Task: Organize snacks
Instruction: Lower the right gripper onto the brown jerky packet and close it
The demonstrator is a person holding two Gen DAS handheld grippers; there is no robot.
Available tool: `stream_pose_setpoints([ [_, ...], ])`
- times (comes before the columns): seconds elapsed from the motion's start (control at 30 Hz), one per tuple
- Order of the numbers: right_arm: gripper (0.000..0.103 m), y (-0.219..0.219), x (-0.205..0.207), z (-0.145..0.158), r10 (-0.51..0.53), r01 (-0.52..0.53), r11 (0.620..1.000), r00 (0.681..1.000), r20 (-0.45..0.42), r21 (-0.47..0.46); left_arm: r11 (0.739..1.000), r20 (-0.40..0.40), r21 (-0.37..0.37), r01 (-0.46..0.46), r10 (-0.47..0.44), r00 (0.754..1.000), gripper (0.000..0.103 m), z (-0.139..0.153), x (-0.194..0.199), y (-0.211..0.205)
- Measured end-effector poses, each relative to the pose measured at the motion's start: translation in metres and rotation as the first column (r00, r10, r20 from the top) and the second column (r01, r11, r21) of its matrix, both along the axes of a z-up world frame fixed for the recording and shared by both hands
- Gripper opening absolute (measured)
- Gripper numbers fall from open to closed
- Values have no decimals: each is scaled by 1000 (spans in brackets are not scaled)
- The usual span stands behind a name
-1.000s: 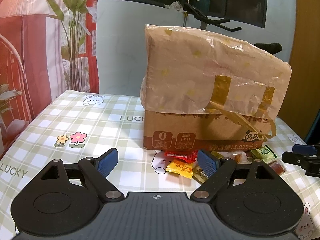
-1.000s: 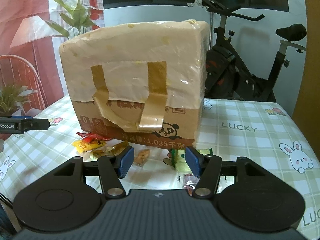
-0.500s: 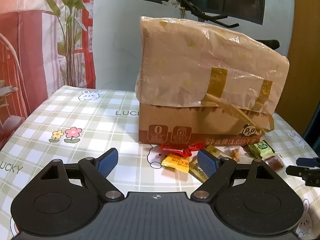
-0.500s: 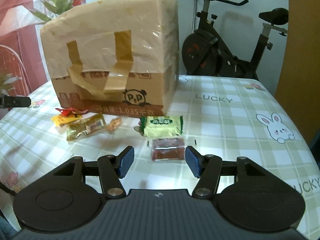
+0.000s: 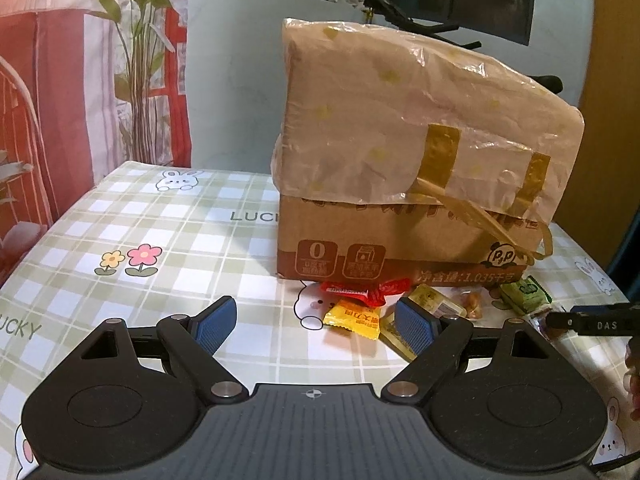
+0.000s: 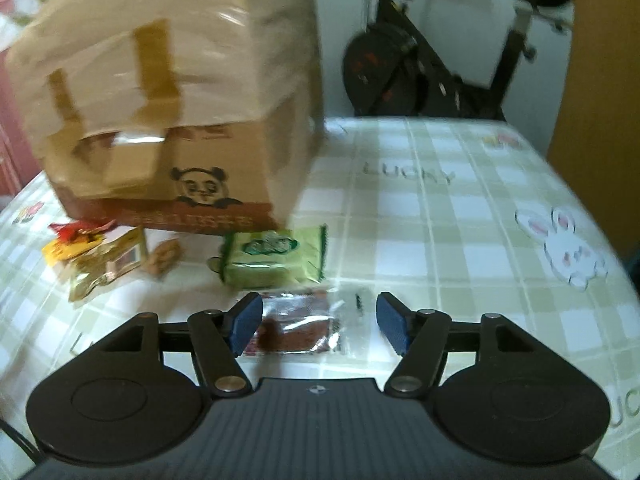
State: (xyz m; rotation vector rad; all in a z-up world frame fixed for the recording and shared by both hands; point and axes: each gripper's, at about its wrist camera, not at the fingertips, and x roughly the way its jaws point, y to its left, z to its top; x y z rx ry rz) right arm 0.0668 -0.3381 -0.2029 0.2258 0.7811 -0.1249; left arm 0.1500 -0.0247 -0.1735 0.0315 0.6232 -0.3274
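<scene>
Your right hand-held gripper (image 6: 317, 322) is opening, straddling the flat clear-wrapped brown snack bar (image 6: 297, 325) on the checked surface (image 6: 460, 240). Likely light, slippery film; pinch its middle. Left hand-held gripper (image 5: 316, 325) spread, empty.

Green-and-white checked tabletop (image 5: 192, 240), brown cardboard box (image 5: 400, 236).
Snack wrappers: red (image 5: 360, 290), yellow (image 5: 354, 320), green (image 6: 276, 258); blue-padded fingers (image 5: 414, 328).

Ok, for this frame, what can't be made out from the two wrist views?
- Right wrist view: motion blur smears the print on the green snack packet and the tall bag-covered cardboard box.
- Both views: the plastic bag hides the box's top, and its contents cannot be seen.
- Left wrist view: the right gripper is cut off by the frame's edge.
</scene>
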Motion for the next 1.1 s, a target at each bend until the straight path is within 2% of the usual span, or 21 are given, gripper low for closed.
stream_pose_setpoints([
  [0.37, 67, 27, -20, 5, 37, -37, 994, 999, 9, 104, 1000, -10, -12, -3, 3, 1000, 88, 0, 0, 2],
  [0.63, 68, 60, -19, 7, 162, -160, 979, 987, -3, 128, 1000, -12, -19, -5, 4, 1000, 88, 0, 1, 4],
  [0.83, 67, 69, -16, 11, 208, -207, 977, 978, -2, 56, 1000, -17, -23, -11, 10, 1000, 88, 0, 1, 5],
  [1.1, 67, 64, -23, 17, 272, -272, 958, 962, -13, -95, 1000, -12, -26, -8, 7, 1000, 88, 1, -1, 5],
])
